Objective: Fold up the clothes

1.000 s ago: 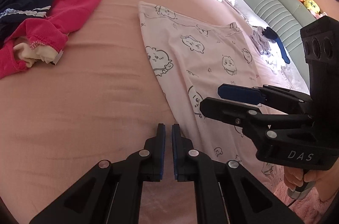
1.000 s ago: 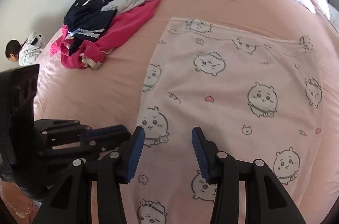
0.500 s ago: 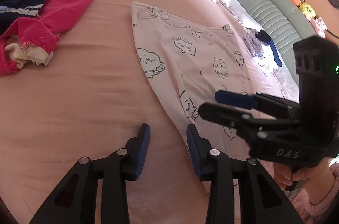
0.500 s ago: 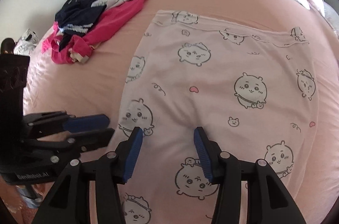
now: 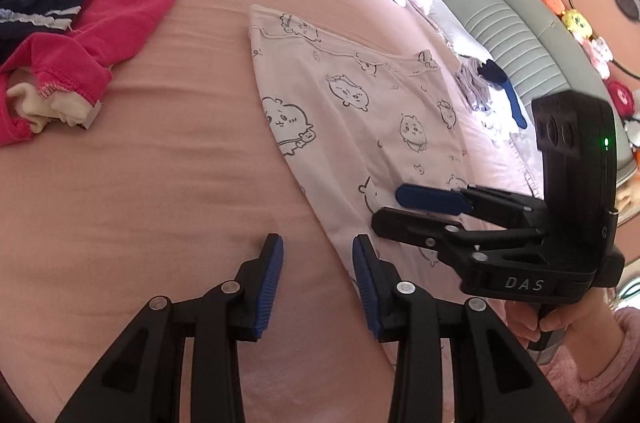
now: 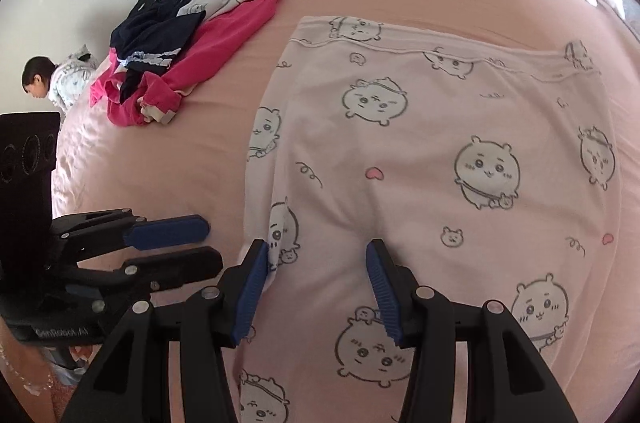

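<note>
A pale pink garment (image 6: pixel 420 159) printed with cartoon animal faces lies spread flat on a pink bed (image 5: pixel 160 191). The left hand-held gripper (image 5: pixel 318 277) hovers over the garment's left edge, its blue-padded jaws apart with nothing between them but bedsheet and the cloth edge below. The right hand-held gripper (image 6: pixel 316 289) hangs just beside it over the garment, jaws also apart and holding nothing. A heap of crimson, navy and white printed clothes (image 5: pixel 80 15) sits well apart at the bed's far left.
</note>
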`<action>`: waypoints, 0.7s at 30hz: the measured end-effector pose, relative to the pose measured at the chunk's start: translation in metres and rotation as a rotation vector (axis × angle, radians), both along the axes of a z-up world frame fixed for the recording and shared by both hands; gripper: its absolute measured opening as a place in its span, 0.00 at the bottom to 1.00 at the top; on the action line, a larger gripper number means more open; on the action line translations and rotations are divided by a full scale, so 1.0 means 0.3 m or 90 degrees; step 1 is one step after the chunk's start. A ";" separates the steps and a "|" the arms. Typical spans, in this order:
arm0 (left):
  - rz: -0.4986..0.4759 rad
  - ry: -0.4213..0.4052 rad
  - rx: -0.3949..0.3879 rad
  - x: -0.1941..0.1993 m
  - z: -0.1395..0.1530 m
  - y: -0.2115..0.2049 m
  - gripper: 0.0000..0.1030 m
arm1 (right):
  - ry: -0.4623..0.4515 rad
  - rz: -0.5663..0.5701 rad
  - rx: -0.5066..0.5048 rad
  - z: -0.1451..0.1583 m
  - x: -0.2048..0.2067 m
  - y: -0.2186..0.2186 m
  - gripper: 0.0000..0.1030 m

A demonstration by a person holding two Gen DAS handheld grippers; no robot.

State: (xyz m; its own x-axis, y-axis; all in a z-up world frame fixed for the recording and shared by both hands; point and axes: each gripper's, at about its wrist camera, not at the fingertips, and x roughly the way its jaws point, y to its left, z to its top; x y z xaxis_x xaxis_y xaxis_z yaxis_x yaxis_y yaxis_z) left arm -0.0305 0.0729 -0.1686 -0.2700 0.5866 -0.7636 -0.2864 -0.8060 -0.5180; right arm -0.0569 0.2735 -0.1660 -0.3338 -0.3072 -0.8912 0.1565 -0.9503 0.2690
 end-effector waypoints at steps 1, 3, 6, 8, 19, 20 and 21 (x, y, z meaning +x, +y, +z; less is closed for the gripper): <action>0.003 -0.003 0.008 -0.002 0.000 -0.002 0.32 | -0.003 -0.008 -0.012 0.000 0.005 0.011 0.49; 0.008 -0.008 0.021 -0.004 -0.003 -0.003 0.32 | -0.006 -0.015 -0.025 -0.003 0.010 0.024 0.49; 0.008 -0.015 0.044 -0.001 -0.014 0.004 0.32 | -0.003 -0.002 0.000 -0.001 0.001 0.006 0.49; 0.009 -0.018 0.069 -0.001 -0.020 0.007 0.32 | 0.001 0.000 0.006 0.000 0.000 0.002 0.49; 0.031 0.022 0.026 0.008 0.019 0.019 0.02 | 0.007 -0.037 0.017 0.004 0.023 0.065 0.49; 0.041 0.022 0.012 0.007 0.017 0.006 0.01 | 0.008 -0.034 0.024 0.000 0.021 0.063 0.49; 0.055 0.017 -0.004 0.003 0.008 -0.013 0.01 | 0.009 -0.032 0.031 -0.004 0.017 0.057 0.49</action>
State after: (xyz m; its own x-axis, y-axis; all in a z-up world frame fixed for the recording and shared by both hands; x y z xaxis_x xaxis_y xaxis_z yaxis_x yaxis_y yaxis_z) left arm -0.0295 0.0689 -0.1662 -0.3401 0.5548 -0.7593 -0.2292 -0.8320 -0.5052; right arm -0.0518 0.2907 -0.1672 -0.3608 -0.2465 -0.8995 0.1126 -0.9689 0.2204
